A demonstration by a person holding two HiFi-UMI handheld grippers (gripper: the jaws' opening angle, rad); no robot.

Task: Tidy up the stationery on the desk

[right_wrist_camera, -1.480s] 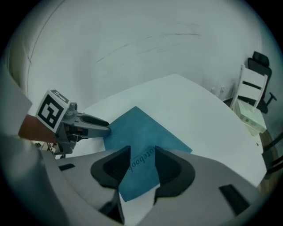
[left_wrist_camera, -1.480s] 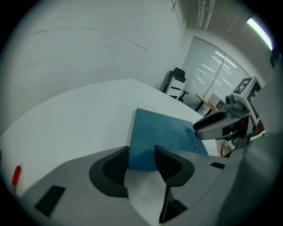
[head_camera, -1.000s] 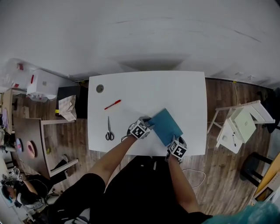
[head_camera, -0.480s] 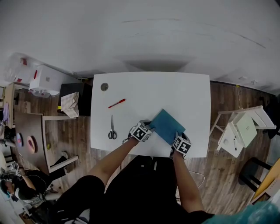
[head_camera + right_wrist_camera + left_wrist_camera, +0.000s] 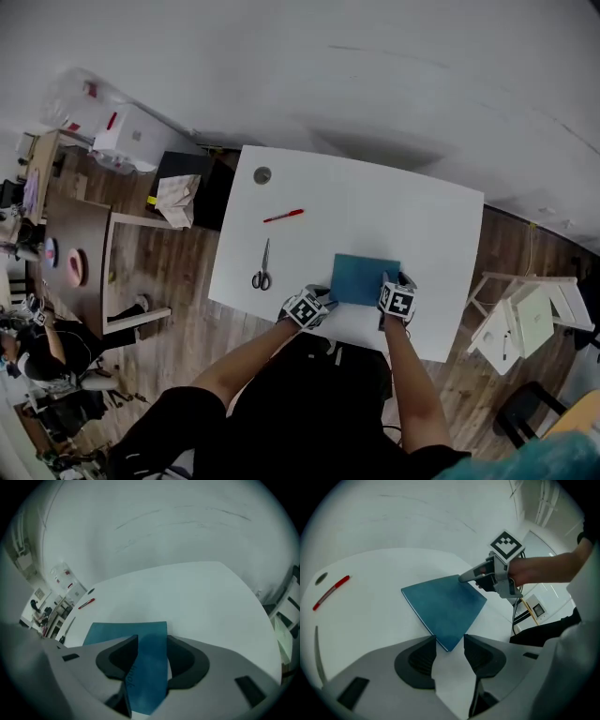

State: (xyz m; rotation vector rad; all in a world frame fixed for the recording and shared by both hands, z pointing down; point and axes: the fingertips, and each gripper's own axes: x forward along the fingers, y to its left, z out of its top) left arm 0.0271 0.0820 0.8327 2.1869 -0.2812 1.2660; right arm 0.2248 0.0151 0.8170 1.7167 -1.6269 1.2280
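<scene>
Blue notebook, flat on desk — right gripper jaws astride

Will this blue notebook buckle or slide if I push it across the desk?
The notebook lies flat with straight edges, so it is probably stiff enough to slide without buckling. It looks thin on a smooth desk, so it is likely light, and may spin if pushed at one corner.
</scene>
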